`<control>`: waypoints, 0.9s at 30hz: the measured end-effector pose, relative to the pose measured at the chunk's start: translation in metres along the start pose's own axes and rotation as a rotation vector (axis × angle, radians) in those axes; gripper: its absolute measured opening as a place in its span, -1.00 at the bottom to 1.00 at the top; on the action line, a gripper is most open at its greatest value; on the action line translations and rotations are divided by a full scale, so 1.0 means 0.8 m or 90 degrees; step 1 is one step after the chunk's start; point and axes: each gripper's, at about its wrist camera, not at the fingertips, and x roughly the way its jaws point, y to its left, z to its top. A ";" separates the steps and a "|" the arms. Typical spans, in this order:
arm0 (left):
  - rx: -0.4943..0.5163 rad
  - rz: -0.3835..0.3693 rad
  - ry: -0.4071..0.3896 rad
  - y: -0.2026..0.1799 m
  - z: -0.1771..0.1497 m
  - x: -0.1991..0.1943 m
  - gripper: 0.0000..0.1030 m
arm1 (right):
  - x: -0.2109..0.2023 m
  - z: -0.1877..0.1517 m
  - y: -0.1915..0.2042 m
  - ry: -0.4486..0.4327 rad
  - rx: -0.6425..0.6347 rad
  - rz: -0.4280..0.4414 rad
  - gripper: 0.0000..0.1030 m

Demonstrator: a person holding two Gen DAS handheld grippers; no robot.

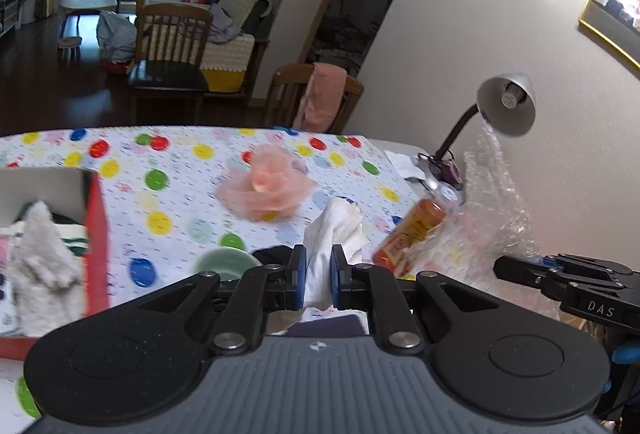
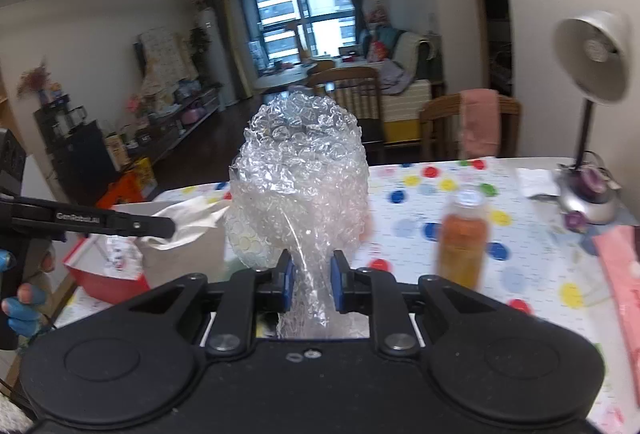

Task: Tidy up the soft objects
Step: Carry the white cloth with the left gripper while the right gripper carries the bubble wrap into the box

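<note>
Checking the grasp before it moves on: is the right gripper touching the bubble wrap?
Touching. In the right wrist view, the right gripper has both blue pads pressed against the pinched neck of the bubble wrap.

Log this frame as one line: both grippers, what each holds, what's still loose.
left gripper: shut on white cloth | right gripper: shut on bubble wrap | loose: pink mesh pouf | red box: fluffy items inside

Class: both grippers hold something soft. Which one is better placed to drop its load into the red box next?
Probably left. The left gripper, shut on white cloth, is nearer the red box; the right gripper, holding bubble wrap, is farther.
</note>
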 end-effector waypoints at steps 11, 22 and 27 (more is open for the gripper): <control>0.000 0.050 -0.050 0.100 0.022 -0.081 -0.77 | 0.069 0.034 0.123 0.020 -0.054 0.081 -0.66; -0.012 0.114 -0.088 0.199 0.037 -0.134 -0.77 | 0.135 0.051 0.239 0.042 -0.101 0.126 -0.66; -0.019 0.145 -0.094 0.241 0.038 -0.143 -0.76 | 0.169 0.054 0.277 0.064 -0.109 0.133 -0.66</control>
